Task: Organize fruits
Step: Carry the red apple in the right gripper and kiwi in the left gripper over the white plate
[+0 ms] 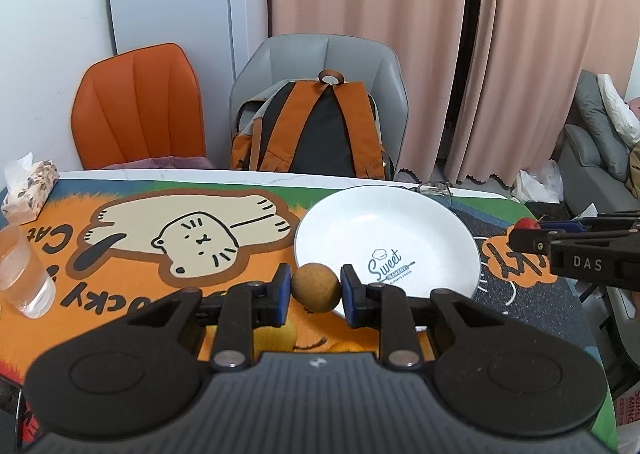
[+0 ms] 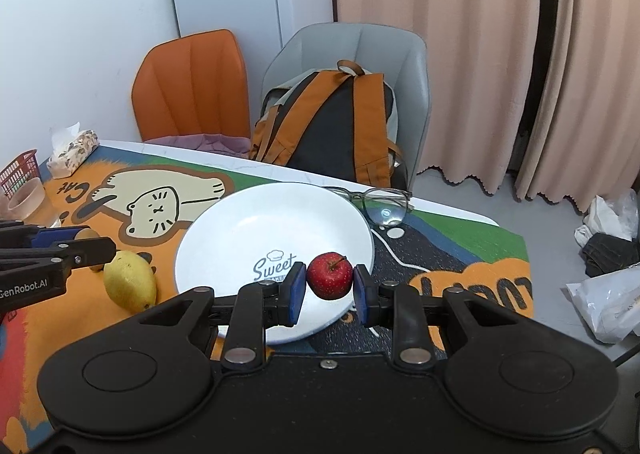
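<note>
My left gripper [image 1: 316, 288] is shut on a round brown fruit [image 1: 316, 286] and holds it just above the near left rim of the white plate [image 1: 400, 225]. My right gripper [image 2: 329, 282] is shut on a small red apple [image 2: 329, 275] over the plate's near right part [image 2: 240, 230]. A yellow lemon [image 2: 130, 281] lies on the mat left of the plate. The left gripper also shows at the left of the right wrist view [image 2: 96, 248]. The right gripper shows at the right of the left wrist view [image 1: 520, 236], with the apple [image 1: 527, 223] in it.
A cat-print mat [image 1: 120, 254] covers the table. A glass [image 1: 24, 274] and a tissue pack [image 1: 30, 185] stand at the left. Eyeglasses [image 2: 380, 201] lie behind the plate. A red basket [image 2: 20, 169] sits far left. Two chairs and a backpack [image 1: 320, 129] stand behind the table.
</note>
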Action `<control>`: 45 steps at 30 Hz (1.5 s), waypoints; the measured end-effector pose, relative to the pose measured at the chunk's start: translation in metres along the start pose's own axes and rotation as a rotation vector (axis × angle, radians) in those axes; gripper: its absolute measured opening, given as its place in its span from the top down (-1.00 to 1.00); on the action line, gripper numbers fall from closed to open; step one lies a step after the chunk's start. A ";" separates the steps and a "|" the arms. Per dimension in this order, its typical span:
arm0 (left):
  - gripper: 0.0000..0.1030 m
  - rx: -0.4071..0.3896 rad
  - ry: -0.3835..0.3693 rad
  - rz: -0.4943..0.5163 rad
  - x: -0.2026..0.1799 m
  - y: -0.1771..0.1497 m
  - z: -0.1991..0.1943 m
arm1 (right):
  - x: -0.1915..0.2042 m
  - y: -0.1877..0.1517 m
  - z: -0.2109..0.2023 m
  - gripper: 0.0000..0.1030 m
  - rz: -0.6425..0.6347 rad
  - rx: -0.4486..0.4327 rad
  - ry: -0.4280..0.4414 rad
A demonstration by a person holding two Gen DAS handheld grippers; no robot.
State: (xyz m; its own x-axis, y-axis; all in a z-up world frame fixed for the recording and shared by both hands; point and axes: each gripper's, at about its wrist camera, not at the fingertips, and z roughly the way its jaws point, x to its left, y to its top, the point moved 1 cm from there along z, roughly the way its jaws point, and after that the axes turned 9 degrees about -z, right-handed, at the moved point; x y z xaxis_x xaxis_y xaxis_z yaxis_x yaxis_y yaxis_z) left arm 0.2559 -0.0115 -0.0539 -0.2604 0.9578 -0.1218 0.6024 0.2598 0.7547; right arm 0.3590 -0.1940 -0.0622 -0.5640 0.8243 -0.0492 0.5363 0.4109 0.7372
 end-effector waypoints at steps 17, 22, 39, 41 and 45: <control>0.52 0.023 -0.026 0.010 -0.006 0.016 0.045 | -0.006 0.012 0.043 0.48 -0.016 0.034 0.016; 0.52 0.036 -0.032 0.013 -0.009 0.017 0.057 | -0.010 0.013 0.051 0.48 -0.011 0.042 0.016; 0.52 0.152 -0.056 0.017 -0.024 0.000 0.113 | -0.012 0.003 0.090 0.48 -0.069 0.115 0.066; 0.52 0.164 -0.056 0.014 -0.024 -0.003 0.117 | -0.011 0.003 0.092 0.48 -0.072 0.120 0.072; 0.52 0.190 -0.043 0.013 -0.022 -0.007 0.125 | -0.012 0.001 0.097 0.48 -0.074 0.134 0.077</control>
State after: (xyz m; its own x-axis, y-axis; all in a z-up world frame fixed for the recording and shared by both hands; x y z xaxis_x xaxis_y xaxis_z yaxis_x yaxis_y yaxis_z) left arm 0.3519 -0.0190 -0.1376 -0.2219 0.9645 -0.1429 0.7384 0.2620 0.6214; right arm 0.4273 -0.1652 -0.1260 -0.6487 0.7598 -0.0444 0.5677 0.5219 0.6366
